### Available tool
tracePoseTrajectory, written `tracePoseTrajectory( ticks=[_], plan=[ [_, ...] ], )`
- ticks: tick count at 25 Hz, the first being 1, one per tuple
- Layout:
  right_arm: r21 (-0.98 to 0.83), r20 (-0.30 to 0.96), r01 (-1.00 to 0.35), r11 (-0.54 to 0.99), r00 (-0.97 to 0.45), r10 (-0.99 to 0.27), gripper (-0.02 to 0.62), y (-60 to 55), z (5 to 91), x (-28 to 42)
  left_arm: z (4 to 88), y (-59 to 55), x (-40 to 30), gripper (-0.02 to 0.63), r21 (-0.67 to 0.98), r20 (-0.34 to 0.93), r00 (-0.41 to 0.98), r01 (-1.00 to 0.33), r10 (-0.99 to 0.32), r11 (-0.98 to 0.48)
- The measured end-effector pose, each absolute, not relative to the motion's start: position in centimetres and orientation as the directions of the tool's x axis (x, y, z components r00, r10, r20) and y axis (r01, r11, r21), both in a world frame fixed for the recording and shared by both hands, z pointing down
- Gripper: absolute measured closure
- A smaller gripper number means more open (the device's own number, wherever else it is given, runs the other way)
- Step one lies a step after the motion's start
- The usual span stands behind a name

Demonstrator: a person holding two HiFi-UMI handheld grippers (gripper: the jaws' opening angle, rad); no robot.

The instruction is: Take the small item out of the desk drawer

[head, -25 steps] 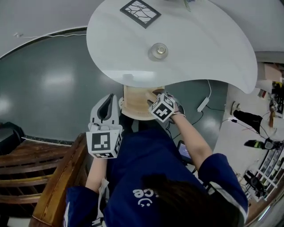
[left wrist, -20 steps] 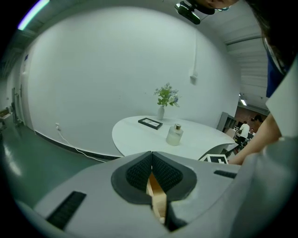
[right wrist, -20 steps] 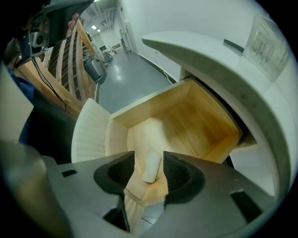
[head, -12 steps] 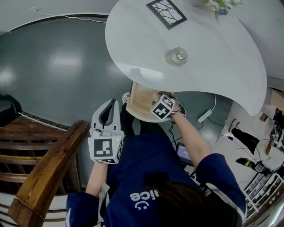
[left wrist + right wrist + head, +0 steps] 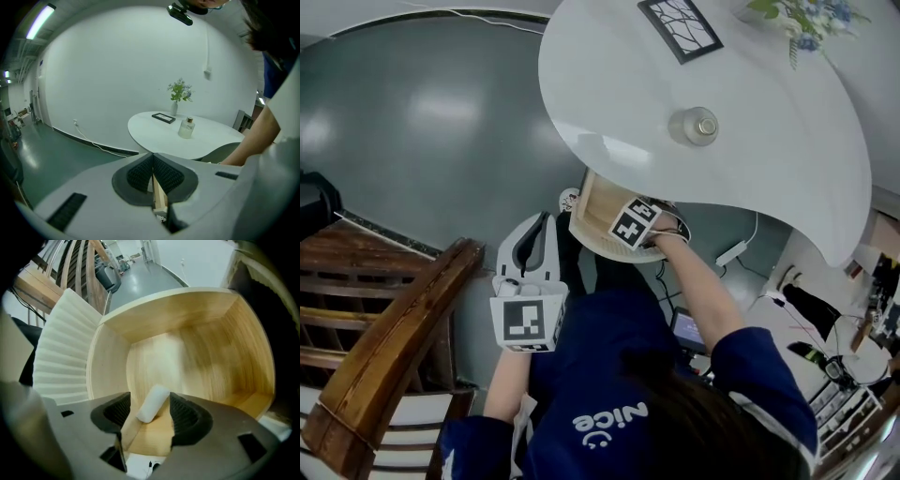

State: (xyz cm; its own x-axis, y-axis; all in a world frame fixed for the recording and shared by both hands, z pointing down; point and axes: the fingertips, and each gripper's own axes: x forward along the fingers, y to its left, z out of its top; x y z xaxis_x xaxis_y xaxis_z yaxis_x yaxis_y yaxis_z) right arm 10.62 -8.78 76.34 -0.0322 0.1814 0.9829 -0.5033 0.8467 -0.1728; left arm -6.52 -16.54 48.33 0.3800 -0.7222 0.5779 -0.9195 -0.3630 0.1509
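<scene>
The wooden drawer (image 5: 201, 352) stands pulled out from under the white desk (image 5: 609, 103). A small white cylinder (image 5: 152, 403) lies on the drawer floor. My right gripper (image 5: 149, 412) points steeply down into the drawer, and its jaws have just been opening. The cylinder sits between the pads, which stand apart from it. In the head view the right gripper's marker cube (image 5: 634, 224) hangs over the drawer (image 5: 595, 217). My left gripper (image 5: 153, 182) is shut with nothing in it, held left of the drawer (image 5: 534, 246) and aimed past the desk (image 5: 201, 140).
A glass bottle (image 5: 699, 125), a dark picture frame (image 5: 680, 26) and a vase of flowers (image 5: 178, 96) stand on the desk. A wooden chair (image 5: 389, 342) is at the lower left. Cables and a power strip (image 5: 733, 251) lie on the floor to the right.
The right gripper has sunk into the drawer and its cube has rolled flatter. The left gripper has drifted slightly. The head view has shifted, so the desk sits further right.
</scene>
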Motion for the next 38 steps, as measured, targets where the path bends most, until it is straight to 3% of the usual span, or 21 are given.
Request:
tracePoseTrajectory(
  ticks=[13, 19, 27, 38],
  plan=[
    [-0.204, 0.94, -0.456, 0.867, 0.158, 0.304, 0.315, -7.7, 79.4, 11.4, 49.2, -15.5, -9.5, 0.601, 0.123, 0.611, 0.298, -0.951, -0.733, -0.285],
    [-0.214, 0.92, -0.49, 0.845, 0.191, 0.343, 0.3, -7.8, 80.3, 11.5, 49.5, -15.5, -9.1, 0.601, 0.122, 0.603, 0.299, -0.951, -0.74, -0.285],
    [-0.214, 0.906, -0.441, 0.871, 0.244, 0.346, 0.299, -7.6, 81.7, 12.2, 49.9, -14.5, -9.8, 0.601, 0.111, 0.621, 0.266, -0.961, -0.737, -0.254],
    [-0.173, 0.917, -0.443, 0.879, 0.253, 0.308, 0.383, -8.2, 81.7, 12.1, 50.3, -13.8, -9.8, 0.601, 0.123, 0.629, 0.245, -0.968, -0.738, -0.217]
  ],
)
